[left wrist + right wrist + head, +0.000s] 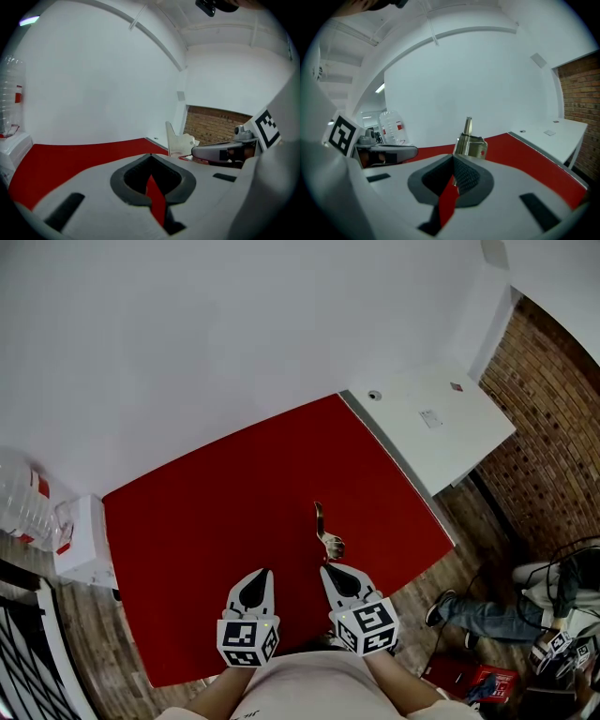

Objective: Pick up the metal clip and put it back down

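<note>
Bright, even, diffuse light fills all views; shadows on the red mat [234,521] are faint. Both gripper views bulge fisheye-style with dark corners, and the metal clip [471,144] glints softly

left claw [265,572] and right claw [326,568] look like twins; chunky light-grey plastic shells tapering to blunt point; dark rubbery pads lining diamond-shaped cutout near tip, ribbed texture on inside faces; couple of black slots in shell tops; each carries marker cube [248,638] at back, white with black square codes; person wearing pale top [314,688]
</note>
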`<state>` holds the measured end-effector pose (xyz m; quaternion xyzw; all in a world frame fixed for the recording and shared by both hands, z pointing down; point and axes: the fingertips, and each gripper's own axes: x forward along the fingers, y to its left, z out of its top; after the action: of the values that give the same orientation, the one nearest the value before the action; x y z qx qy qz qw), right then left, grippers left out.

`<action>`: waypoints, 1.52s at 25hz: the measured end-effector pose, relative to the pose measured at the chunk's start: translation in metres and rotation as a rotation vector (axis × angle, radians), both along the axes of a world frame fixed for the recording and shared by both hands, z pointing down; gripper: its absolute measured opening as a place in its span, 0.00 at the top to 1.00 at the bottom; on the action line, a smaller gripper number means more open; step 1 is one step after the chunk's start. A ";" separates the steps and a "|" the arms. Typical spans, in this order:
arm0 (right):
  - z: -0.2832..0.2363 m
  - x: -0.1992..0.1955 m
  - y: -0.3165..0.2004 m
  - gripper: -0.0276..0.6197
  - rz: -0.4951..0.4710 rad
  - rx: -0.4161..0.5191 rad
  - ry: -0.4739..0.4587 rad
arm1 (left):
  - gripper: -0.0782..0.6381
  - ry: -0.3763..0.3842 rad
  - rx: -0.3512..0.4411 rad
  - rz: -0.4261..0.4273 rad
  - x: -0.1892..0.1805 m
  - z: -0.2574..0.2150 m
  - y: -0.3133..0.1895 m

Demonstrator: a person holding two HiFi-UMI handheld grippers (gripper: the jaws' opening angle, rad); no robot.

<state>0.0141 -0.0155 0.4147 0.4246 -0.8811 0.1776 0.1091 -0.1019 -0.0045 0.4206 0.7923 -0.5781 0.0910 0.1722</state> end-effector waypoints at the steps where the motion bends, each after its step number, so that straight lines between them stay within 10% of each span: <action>1: 0.000 0.000 0.000 0.95 0.000 -0.001 0.000 | 0.88 0.008 0.003 -0.007 -0.001 -0.001 -0.001; 38: 0.011 -0.003 -0.009 0.95 0.001 -0.035 0.003 | 0.88 -0.003 -0.006 -0.027 -0.014 0.006 -0.008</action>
<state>0.0111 -0.0245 0.4255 0.4234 -0.8775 0.1922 0.1177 -0.1155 -0.0125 0.4266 0.7839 -0.5886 0.0917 0.1749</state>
